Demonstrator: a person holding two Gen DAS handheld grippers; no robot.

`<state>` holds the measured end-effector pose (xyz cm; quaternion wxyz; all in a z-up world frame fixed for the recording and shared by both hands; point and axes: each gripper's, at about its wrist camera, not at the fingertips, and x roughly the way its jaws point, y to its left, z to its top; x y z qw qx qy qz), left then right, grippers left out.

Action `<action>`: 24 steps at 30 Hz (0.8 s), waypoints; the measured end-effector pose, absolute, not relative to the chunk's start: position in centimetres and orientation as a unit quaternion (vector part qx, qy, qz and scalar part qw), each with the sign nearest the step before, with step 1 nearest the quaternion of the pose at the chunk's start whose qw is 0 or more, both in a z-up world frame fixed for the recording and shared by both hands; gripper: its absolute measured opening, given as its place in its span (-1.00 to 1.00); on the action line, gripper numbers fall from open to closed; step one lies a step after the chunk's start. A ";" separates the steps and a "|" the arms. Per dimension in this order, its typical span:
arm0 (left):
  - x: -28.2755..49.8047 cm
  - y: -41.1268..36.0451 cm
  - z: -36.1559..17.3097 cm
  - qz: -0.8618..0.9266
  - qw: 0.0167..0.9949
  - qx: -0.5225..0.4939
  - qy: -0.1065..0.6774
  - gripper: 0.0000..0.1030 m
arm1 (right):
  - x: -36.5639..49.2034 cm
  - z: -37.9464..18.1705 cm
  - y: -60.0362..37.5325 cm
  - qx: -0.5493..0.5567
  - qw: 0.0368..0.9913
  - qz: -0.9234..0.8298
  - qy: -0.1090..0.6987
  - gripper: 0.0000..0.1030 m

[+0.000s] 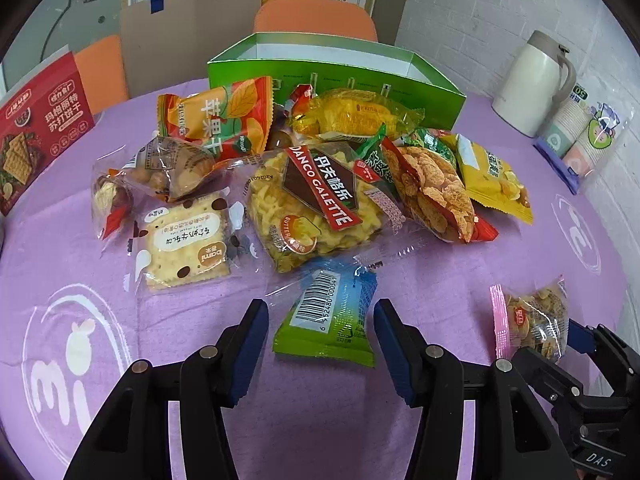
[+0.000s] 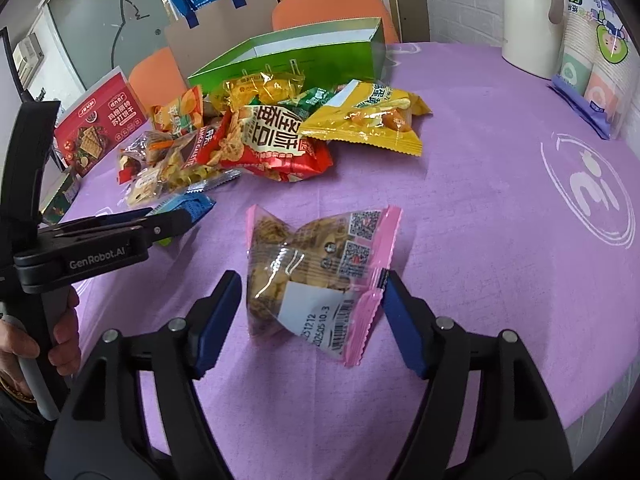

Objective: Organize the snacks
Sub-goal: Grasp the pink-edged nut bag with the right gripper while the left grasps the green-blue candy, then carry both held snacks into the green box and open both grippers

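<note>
A pile of snack packets (image 1: 320,172) lies on the purple tablecloth in front of an open green box (image 1: 344,76). My left gripper (image 1: 322,312) is open, its fingers on either side of a blue-green packet (image 1: 332,312) lying on the cloth. My right gripper (image 2: 310,288) is open around a pink-edged packet of crackers (image 2: 320,268) on the cloth; the right finger (image 2: 400,312) touches its pink seam. That packet also shows in the left wrist view (image 1: 532,320), with the right gripper (image 1: 580,344) behind it. The green box shows in the right wrist view (image 2: 288,56) behind the pile (image 2: 260,132).
A red biscuit box (image 1: 36,128) stands at the left. A white thermos (image 1: 532,84) and packs of paper cups (image 1: 580,136) stand at the right by the wall. Orange chairs (image 1: 316,20) and a brown paper bag (image 1: 188,28) are behind the table.
</note>
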<state>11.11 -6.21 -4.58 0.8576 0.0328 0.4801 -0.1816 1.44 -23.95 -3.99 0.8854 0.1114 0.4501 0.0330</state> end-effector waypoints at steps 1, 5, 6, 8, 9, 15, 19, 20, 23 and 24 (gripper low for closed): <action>11.1 -6.4 -4.8 -0.188 0.854 0.036 0.483 0.08 | 1.4 -4.2 -24.0 0.108 0.884 0.029 0.454 0.45; 10.5 -6.7 -4.8 -0.190 0.859 0.050 0.474 -0.14 | 1.2 -4.3 -24.1 0.120 0.883 0.043 0.452 0.14; 10.5 -6.6 -4.8 -0.195 0.857 0.039 0.475 -0.16 | 1.1 -4.3 -24.1 0.121 0.883 0.044 0.452 0.08; 10.3 -6.1 -4.6 -0.201 0.856 0.026 0.477 -0.21 | 0.8 -4.0 -23.9 0.118 0.884 0.045 0.450 -0.06; 9.9 -5.9 -4.4 -0.202 0.857 0.024 0.474 -0.22 | 0.5 -3.7 -23.8 0.119 0.886 0.050 0.446 -0.08; 7.2 -4.1 -0.9 -0.218 0.872 0.021 0.438 -0.28 | -0.3 0.5 -23.2 0.119 0.905 0.089 0.400 -0.09; 6.9 -3.6 2.8 -0.232 0.886 0.014 0.402 -0.91 | 0.9 3.9 -23.4 0.120 0.918 0.108 0.363 -0.09; 7.2 -3.3 3.6 -0.238 0.885 0.003 0.400 -0.89 | 1.4 4.5 -23.5 0.120 0.920 0.110 0.356 -0.09; 8.7 -2.7 5.2 -0.236 0.890 -0.010 0.391 -0.89 | 2.6 5.7 -23.6 0.115 0.926 0.106 0.344 -0.09; 9.2 -2.6 5.4 -0.229 0.892 -0.006 0.389 -0.89 | 2.8 5.8 -23.5 0.112 0.927 0.104 0.342 -0.09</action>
